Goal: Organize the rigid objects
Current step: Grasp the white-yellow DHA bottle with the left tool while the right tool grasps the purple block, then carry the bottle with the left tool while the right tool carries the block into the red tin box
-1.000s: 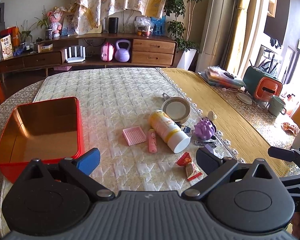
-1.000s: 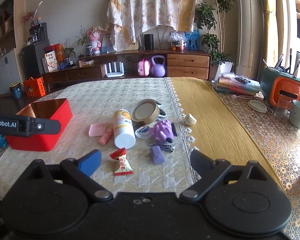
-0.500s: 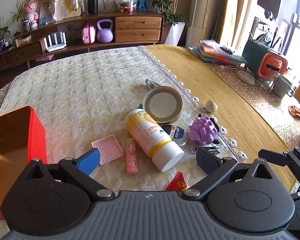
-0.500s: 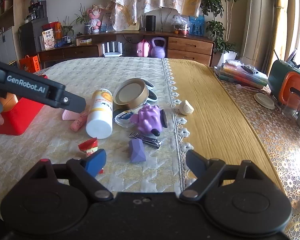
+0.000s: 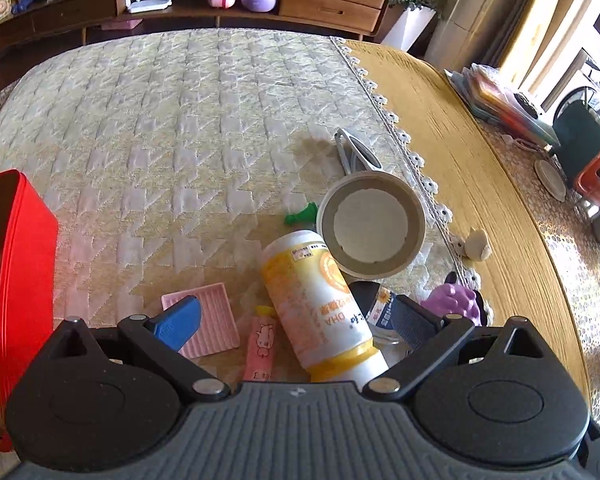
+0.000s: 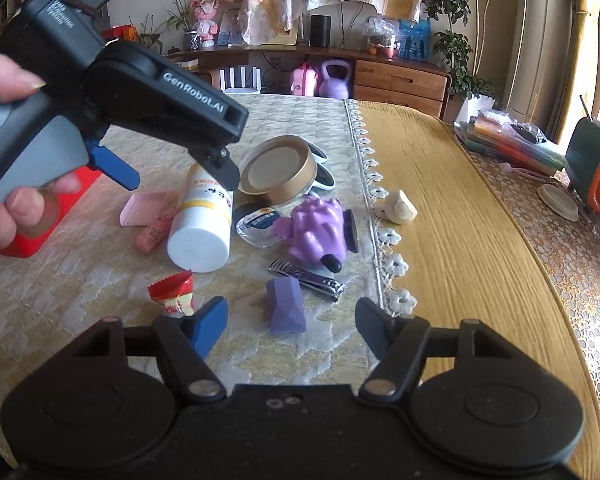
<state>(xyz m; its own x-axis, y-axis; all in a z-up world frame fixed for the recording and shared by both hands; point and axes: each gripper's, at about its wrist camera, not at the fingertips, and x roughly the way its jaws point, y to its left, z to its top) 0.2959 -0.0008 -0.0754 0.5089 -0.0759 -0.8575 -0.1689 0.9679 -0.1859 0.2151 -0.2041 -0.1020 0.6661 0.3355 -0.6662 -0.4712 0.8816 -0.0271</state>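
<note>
A: Both tongs have come lower and nearer the clutter; what shows, biggest first?

B: On the desk (image 5: 204, 128), a red tin (image 5: 16, 280) at the left edge. The left tongs (image 5: 296, 322) spread wide above a white-and-yellow bottle (image 5: 320, 304) lying on its side, not touching it.

A: And the right?

B: The right tongs (image 6: 292, 326) are closing, empty, just before a small purple block (image 6: 285, 308).

I see daylight entering from the curtained window (image 5: 548, 20) at right, casting soft shadows leftward beneath the white-and-yellow cylindrical plastic bottle (image 6: 204, 216), with glare on the quilted cream tablecloth (image 5: 180, 120), strong fisheye curvature at the edges, and slight blur throughout both views.
</note>
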